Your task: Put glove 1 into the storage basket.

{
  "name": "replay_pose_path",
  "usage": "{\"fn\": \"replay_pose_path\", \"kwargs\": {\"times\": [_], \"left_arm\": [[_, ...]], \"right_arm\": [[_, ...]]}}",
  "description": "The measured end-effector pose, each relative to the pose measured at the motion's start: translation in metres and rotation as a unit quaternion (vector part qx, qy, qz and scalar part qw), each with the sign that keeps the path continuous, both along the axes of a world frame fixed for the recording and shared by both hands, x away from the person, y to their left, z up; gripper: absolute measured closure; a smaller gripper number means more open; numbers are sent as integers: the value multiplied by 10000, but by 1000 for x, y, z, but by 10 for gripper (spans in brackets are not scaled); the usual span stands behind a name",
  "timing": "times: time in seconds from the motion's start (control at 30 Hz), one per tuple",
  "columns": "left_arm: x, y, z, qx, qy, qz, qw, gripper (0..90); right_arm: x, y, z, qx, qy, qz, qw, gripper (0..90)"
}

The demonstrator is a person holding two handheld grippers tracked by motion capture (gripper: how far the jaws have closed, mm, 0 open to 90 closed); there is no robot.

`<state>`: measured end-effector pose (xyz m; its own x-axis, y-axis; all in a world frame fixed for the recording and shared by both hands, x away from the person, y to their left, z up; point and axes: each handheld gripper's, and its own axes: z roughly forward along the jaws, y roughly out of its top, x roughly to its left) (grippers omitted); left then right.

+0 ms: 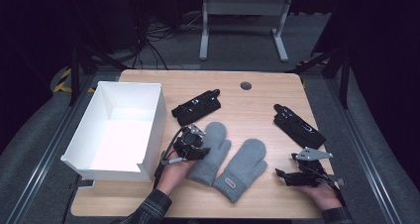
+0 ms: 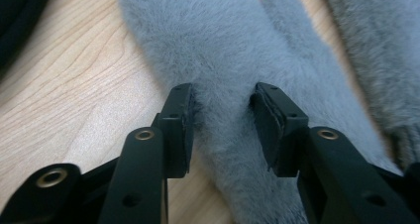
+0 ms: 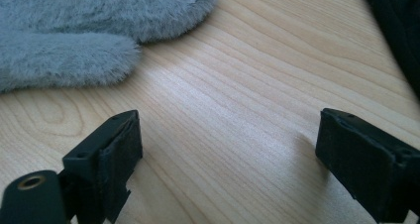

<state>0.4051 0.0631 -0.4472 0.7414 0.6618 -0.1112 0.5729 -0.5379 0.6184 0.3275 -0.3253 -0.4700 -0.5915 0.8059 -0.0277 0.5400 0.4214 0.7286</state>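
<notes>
Left gripper [image 2: 223,120] pinching left mitten [image 2: 218,60] edge; right gripper [image 3: 228,154] wide over bare table [image 3: 237,85].

Two fluffy grey mittens lie flat on the wooden table, just below the middle of the high view. The left mitten [image 1: 210,152] points up and slightly right, thumb toward its partner; a fold of its fur is pinched between two black jaws. The right mitten [image 1: 243,168] lies just beside it, tilted the same way, a small label on its cuff.
</notes>
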Motion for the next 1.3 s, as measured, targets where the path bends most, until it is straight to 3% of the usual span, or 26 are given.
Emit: {"fn": "replay_pose_path", "kwargs": {"times": [0.27, 0.4, 0.63, 0.9, 1.03, 1.3], "left_arm": [[5, -1, -3, 54, 26, -255, 9997, 824], [5, 0, 3, 70, 51, -290, 9995, 851], [2, 2, 19, -220, 91, -331, 9992, 859], [-4, 9, 46, -625, 72, -540, 9966, 859], [-5, 11, 54, -695, 53, -622, 9956, 859], [-9, 16, 74, -1124, 54, -838, 9901, 860]], "right_arm": [[0, 0, 0, -1, 0, 0, 10000, 110], [0, 0, 0, 9, 1, 4, 10000, 111], [0, 0, 0, 8, 0, 6, 10000, 110], [0, 0, 0, 8, 1, 5, 10000, 110], [0, 0, 0, 8, 2, 4, 10000, 110], [0, 0, 0, 10, 1, 3, 10000, 110]]}}
